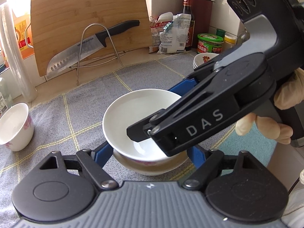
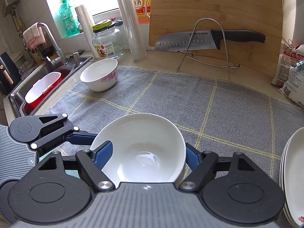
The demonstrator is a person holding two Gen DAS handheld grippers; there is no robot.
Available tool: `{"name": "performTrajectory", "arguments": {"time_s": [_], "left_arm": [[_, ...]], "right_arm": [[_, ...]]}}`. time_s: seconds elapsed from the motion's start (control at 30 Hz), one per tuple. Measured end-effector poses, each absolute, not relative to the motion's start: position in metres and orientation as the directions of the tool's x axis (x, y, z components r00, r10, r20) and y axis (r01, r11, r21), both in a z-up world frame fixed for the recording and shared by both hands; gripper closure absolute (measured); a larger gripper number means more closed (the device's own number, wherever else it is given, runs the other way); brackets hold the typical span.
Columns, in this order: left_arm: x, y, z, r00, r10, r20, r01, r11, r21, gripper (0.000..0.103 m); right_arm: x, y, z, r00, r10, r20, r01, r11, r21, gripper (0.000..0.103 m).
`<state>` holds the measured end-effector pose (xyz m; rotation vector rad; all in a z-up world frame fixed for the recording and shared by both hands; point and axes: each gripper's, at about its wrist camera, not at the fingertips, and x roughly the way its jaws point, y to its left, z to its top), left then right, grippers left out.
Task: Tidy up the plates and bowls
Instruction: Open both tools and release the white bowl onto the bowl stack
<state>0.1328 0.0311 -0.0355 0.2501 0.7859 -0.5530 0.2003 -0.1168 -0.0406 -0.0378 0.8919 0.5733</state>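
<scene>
Two white bowls nested near centre of the grey checked cloth (image 2: 218,102): upper bowl (image 1: 140,121) plain glossy white inside, pink flower print low on its outer wall; lower bowl (image 1: 152,168) shows only as a white rim under it. Right gripper (image 2: 146,156) clamps the upper bowl, one blue pad (image 2: 103,155) inside the left rim, the other outside the right wall, jaws closed on it across the bowl's width. Left gripper (image 1: 150,154) straddles the stack from the near side, blue fingers (image 1: 103,152) on either side of the lower bowl; whether its pads press on the bowl cannot be told. Both grippers tilt down toward the cloth. In the left wrist view the right gripper reaches in from the right, black body marked DAS over the bowl, held by a gloved hand (image 1: 285,102).

Third bowl (image 2: 99,74), white with pink flowers, upright far left on the cloth edge near the sink (image 2: 43,89). Stacked white plates (image 2: 292,180) at the right edge. Knife (image 2: 207,39) on a wire stand against the cutting board (image 2: 218,9) at the far side.
</scene>
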Motion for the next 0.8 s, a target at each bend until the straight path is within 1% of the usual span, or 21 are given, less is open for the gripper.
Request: {"name": "performTrajectory", "arguments": {"time_s": [0.3,0.47,0.6,0.8], "left_arm": [[0.134,0.032,-0.038,0.570,-0.376,-0.731,0.553,0.833,0.002,0.014],[0.132,0.032,-0.038,0.572,-0.380,-0.726,0.558,0.830,0.005,0.012],[0.129,0.036,-0.035,0.580,-0.380,-0.721,0.557,0.830,0.011,0.010],[0.121,0.046,-0.024,0.595,-0.379,-0.708,0.556,0.831,0.023,0.008]], "right_arm": [[0.200,-0.117,-0.040,0.490,0.461,-0.740,-0.491,0.847,0.203,0.019],[0.199,-0.121,-0.037,0.502,0.467,-0.728,-0.493,0.846,0.203,0.014],[0.197,-0.121,-0.035,0.517,0.464,-0.719,-0.492,0.849,0.193,0.000],[0.196,-0.124,-0.033,0.534,0.444,-0.719,-0.477,0.861,0.177,0.000]]}}
